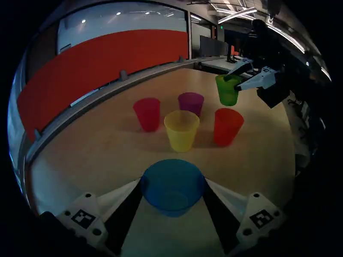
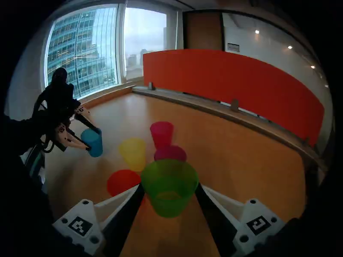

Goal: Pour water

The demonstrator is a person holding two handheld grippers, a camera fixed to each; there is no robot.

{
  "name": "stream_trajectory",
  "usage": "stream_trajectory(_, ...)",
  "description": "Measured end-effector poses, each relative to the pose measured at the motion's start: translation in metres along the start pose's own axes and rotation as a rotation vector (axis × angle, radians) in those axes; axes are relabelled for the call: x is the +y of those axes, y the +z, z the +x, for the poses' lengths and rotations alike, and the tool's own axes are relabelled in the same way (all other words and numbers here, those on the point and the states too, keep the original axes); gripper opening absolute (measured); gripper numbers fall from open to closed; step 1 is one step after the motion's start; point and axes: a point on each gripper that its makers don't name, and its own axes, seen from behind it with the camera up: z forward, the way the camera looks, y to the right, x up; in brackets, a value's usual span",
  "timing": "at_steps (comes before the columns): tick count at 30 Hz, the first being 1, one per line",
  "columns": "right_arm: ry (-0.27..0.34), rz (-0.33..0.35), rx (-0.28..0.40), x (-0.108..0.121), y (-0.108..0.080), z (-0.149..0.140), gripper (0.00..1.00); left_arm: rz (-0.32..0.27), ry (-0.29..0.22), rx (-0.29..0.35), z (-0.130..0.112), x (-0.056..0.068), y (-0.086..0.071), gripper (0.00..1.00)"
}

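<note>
A broad wooden counter (image 1: pixel 107 150) runs under a long orange-red partition (image 1: pixel 98 64), with tall windows (image 2: pixel 85 55) at the far end. The left gripper (image 1: pixel 172 184) has its fingers closed narrowly on either side of a blue cup (image 1: pixel 172 192), and across the counter the right gripper (image 2: pixel 169 188) clamps a green cup (image 2: pixel 169 199) the same way. Both cups are upright and well apart from each other. Between them stands a loose cluster of four more cups: a yellow cup (image 1: pixel 182 129) in front, an orange cup (image 1: pixel 227 126) just beside it, and a crimson cup (image 1: pixel 147 113) and a purple cup (image 1: pixel 191 103) behind. As I read it, the picking-up is done and the pouring itself has not begun: neither held cup is tilted, and neither is over another cup's mouth. What is left is to bring one cup over its target and tip it. Which cup is meant to receive is not clear from here. Whether either held cup has water in it is hard to make out, since the tinted plastic and dim light hide any water line. I cannot tell if the held cups are lifted or resting on the counter, because their bases are cut off by the fingers. The person holding the grippers is a dark shape at the edge.
</note>
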Motion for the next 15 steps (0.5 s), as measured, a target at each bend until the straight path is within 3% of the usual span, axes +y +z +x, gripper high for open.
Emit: stream_trajectory(15, -0.001, -0.006, -0.055, 0.003, 0.016, -0.032, 0.88, -0.010, -0.020, -0.014, -0.009, 0.000, 0.008, 0.89)
